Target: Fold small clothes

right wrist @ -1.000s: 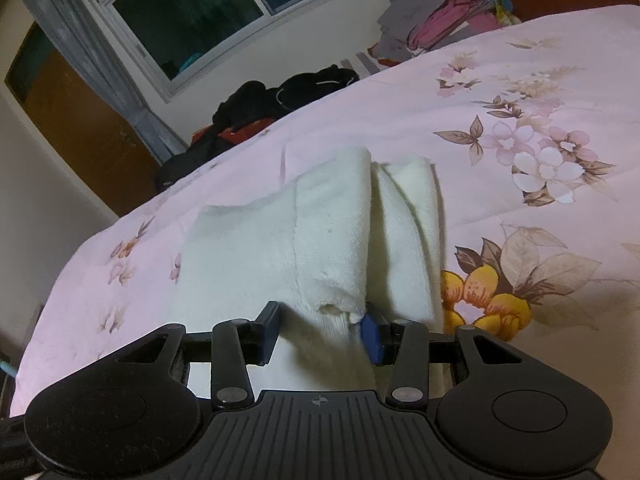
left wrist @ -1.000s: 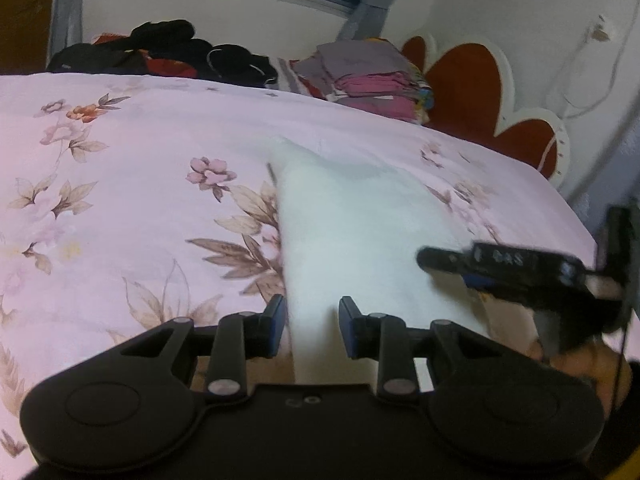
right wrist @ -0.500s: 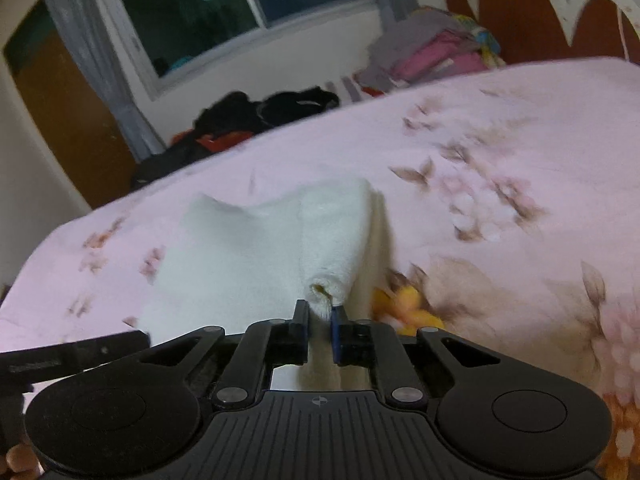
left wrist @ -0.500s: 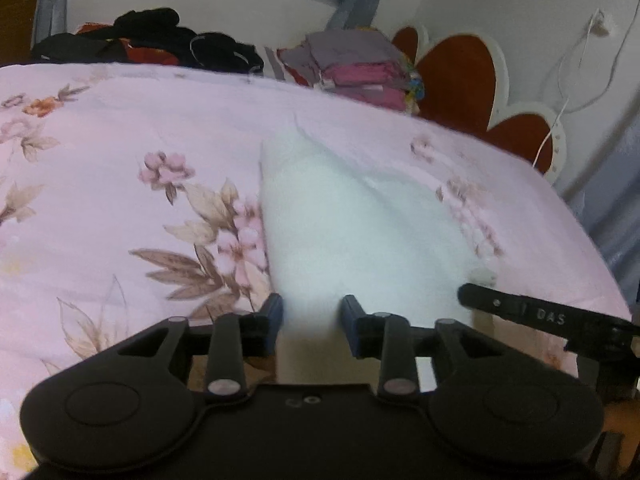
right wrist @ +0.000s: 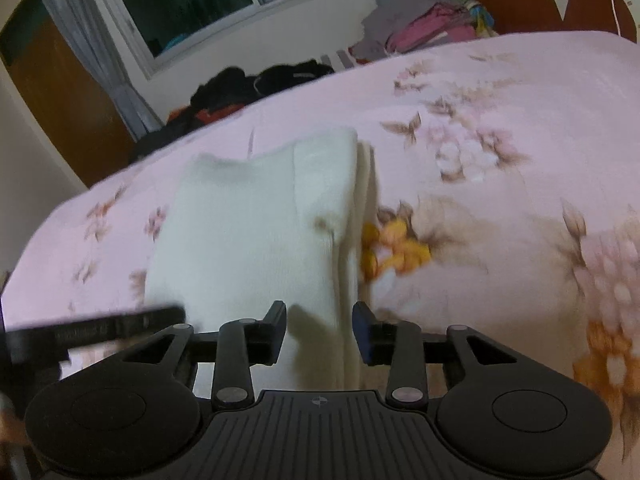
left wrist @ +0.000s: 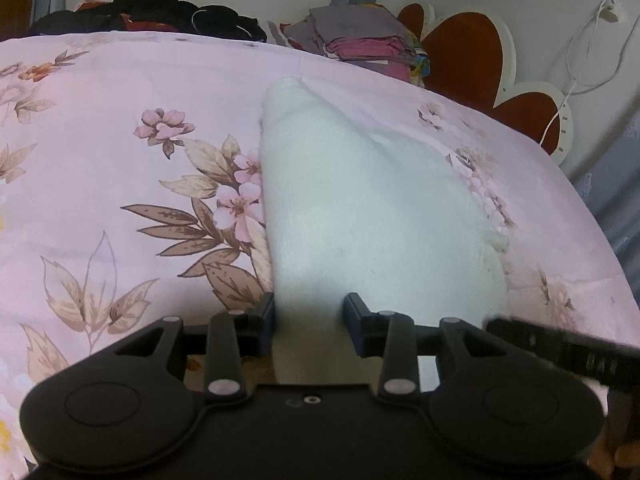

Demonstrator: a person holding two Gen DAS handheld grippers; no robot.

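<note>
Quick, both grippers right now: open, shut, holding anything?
Left gripper: open, jaws apart over the near edge of the white fuzzy knit garment, nothing clamped.
Right gripper: open, jaws apart around the garment's folded edge, not pinching it.

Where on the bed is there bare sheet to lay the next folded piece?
Bare sheet lies left of the white cloth, and more to its right, up to the headboard. The far edge is crowded: dark clothes and a folded stack.
</note>
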